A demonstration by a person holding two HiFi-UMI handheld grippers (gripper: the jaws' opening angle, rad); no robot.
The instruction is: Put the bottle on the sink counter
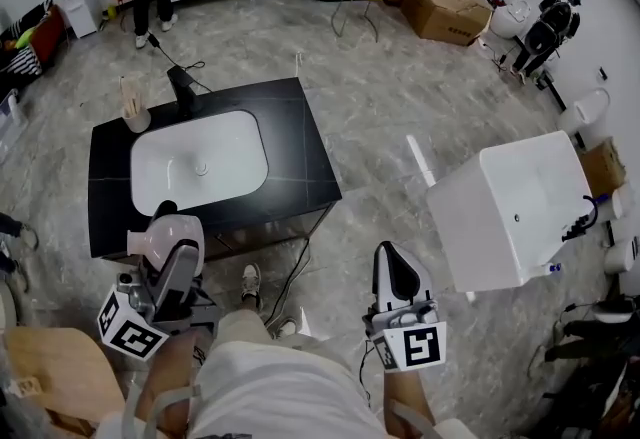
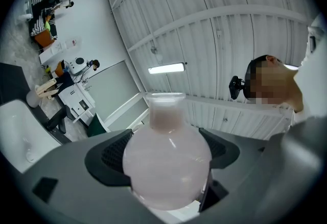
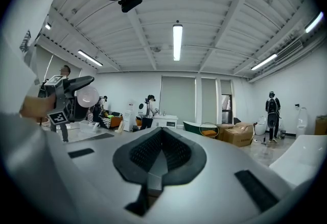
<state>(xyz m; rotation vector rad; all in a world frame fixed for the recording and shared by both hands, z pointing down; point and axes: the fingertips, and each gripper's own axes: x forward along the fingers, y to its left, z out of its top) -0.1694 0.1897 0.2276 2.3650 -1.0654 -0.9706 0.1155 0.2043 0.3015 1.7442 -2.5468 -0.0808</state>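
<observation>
Hanging by sink counter's (image 1: 300,159) front edge: bottle (image 1: 172,235) in left gripper (image 2: 166,154)

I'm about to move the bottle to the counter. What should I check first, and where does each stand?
1. Grip on bottle: ok, left gripper clamps both sides.
2. Right gripper free: ok, shut and empty.
3. Bare counter to land on: ok, right of the basin.
4. Faucet and cup away from that spot: ok, both along the far edge.
5. Set down: not ok, not yet done.
</observation>
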